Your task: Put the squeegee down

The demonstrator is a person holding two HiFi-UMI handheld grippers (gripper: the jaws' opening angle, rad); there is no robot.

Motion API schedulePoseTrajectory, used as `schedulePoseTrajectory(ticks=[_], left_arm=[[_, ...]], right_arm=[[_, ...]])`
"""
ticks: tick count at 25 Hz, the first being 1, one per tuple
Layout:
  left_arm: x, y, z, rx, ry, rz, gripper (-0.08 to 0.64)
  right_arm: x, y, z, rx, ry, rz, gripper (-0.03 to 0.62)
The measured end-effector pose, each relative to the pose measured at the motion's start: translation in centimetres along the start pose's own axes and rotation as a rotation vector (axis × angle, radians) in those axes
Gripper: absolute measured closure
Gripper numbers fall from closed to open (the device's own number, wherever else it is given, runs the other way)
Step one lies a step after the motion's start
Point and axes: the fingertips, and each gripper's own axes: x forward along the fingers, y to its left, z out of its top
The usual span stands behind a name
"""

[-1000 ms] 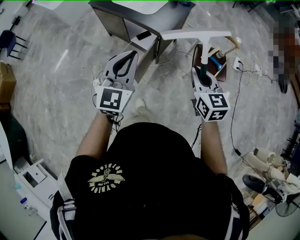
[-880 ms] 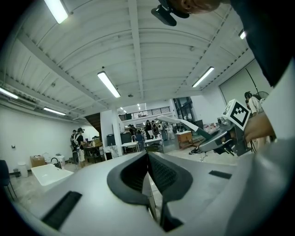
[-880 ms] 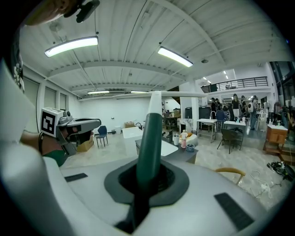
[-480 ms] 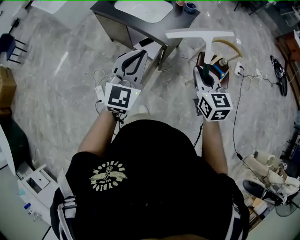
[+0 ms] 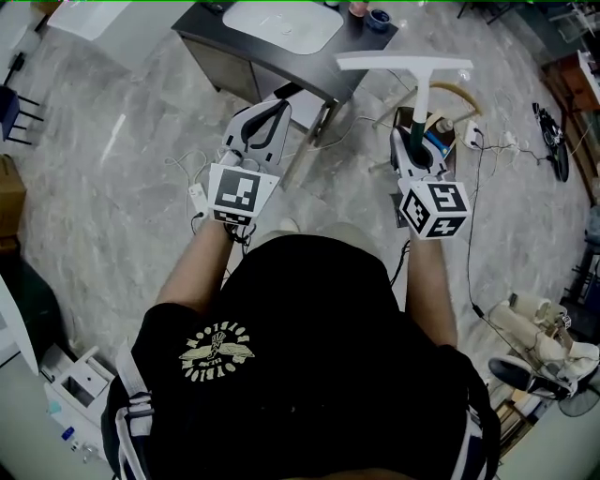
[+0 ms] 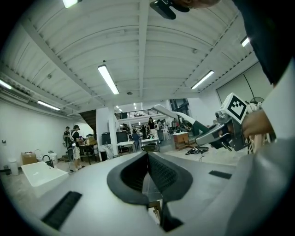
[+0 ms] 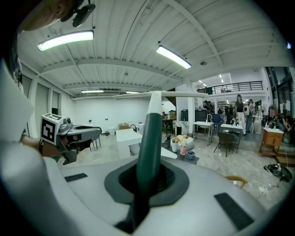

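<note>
Squeegee [image 5: 421,94] stands clamped by its green handle in the right gripper [image 5: 413,139], white blade aloft beside the dark sink table [image 5: 211,33], while the left gripper [image 5: 278,103] is closed on nothing.

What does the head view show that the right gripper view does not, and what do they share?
Only the head view: the person's black T-shirt and the marker cube on the right gripper. Only the right gripper view: ceiling lights and distant people. Both: the squeegee clamped in that gripper, the left gripper and the white sink.
</note>
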Motion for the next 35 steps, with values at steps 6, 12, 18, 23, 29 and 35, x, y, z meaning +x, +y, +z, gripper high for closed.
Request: schedulePoseTrajectory(ticks=[6, 12, 18, 23, 29, 35], left_arm=[[1.3, 1.8, -1.4, -0.022, 0.003, -0.025, 0.536], [0.4, 0.2, -0.6, -0.022, -0.007, -0.011, 0.537], [2.1, 1.6, -1.1, -0.039, 0.005, 0.011, 0.537], [5.3, 2.7, -1.3, -0.038, 0.02, 0.026, 0.537], [10.0, 3.3, -1.9, -0.043, 0.037, 0.047, 0.537], [14.6, 2.7, -0.9, -0.026, 0.045, 0.068, 0.537]], right_arm=[[1.6, -1.5, 0.1, 0.022, 0.022, -0.048, 0.565], [0.1, -2.0, 0.2, 0.014, 0.009, -0.043, 0.565], [2.6, -2.3, 0.4, 0.008, 0.037, -0.006, 0.565], [5.0, -4.8, 0.9, 0.009, 0.043, 0.007, 0.565], [8.3, -8.5, 0.7, 0.011, 0.063, 0.039, 0.565], [10.6, -12.4, 1.6, 0.011, 0.061, 0.079, 0.565]])
